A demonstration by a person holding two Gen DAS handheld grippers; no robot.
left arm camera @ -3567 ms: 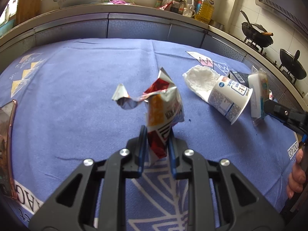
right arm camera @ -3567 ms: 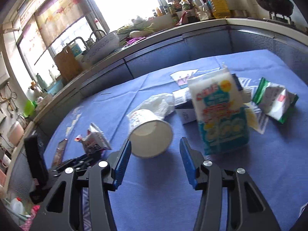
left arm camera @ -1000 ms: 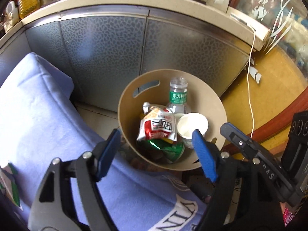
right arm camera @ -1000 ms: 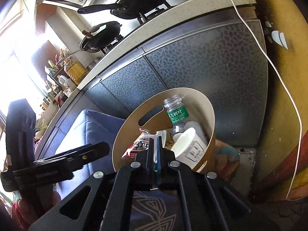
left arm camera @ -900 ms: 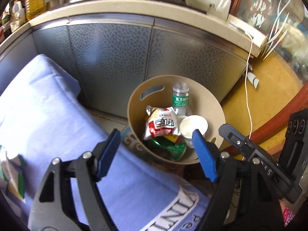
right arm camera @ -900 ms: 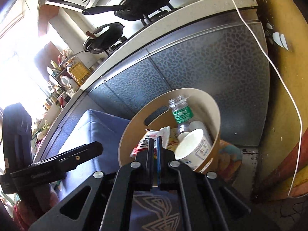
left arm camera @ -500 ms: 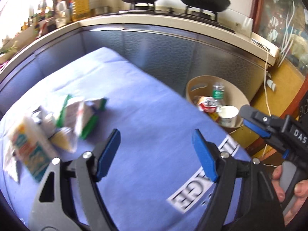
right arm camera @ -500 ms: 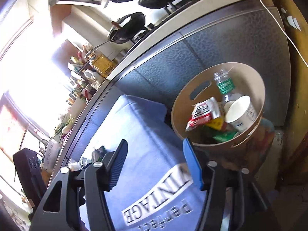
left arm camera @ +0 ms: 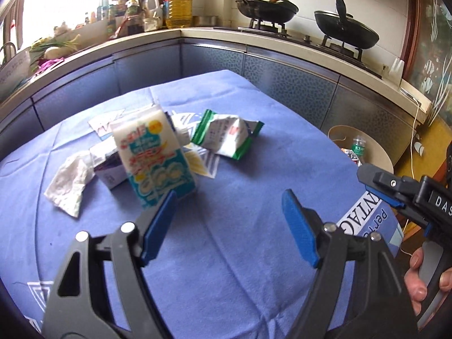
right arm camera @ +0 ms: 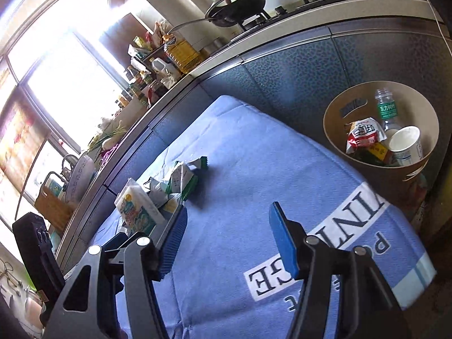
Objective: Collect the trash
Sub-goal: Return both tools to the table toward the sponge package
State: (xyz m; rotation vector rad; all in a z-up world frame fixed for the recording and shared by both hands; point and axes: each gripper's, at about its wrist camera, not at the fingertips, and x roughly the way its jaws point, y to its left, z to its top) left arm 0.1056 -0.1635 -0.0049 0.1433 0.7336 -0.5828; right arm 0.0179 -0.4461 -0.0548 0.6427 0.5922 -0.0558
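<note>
On the blue tablecloth [left arm camera: 240, 260] lie a white and teal packet [left arm camera: 155, 166], a green and white wrapper [left arm camera: 226, 134], a crumpled white tissue [left arm camera: 69, 182] and a small box [left arm camera: 108, 169]. My left gripper [left arm camera: 228, 197] hovers open and empty just in front of the packet. My right gripper [right arm camera: 228, 217] is open and empty above the cloth, with the wrapper [right arm camera: 183, 180] and packet [right arm camera: 135, 209] ahead to its left. The tan bin [right arm camera: 333, 107] off the table's right end holds a red snack bag [right arm camera: 364, 132], a white cup [right arm camera: 406, 144] and a bottle [right arm camera: 385, 107].
The right gripper [left arm camera: 378, 189], held in a hand [left arm camera: 418, 279], reaches in at the right of the left wrist view. A counter [left arm camera: 282, 45] with two black pans, bottles and a sink wraps around behind the table. The bin [left arm camera: 375, 152] stands on the floor by the cabinets.
Both grippers swung away from the bin and back over the table. The right gripper went from shut to open. The snack bag and cup held earlier lie in the bin.
</note>
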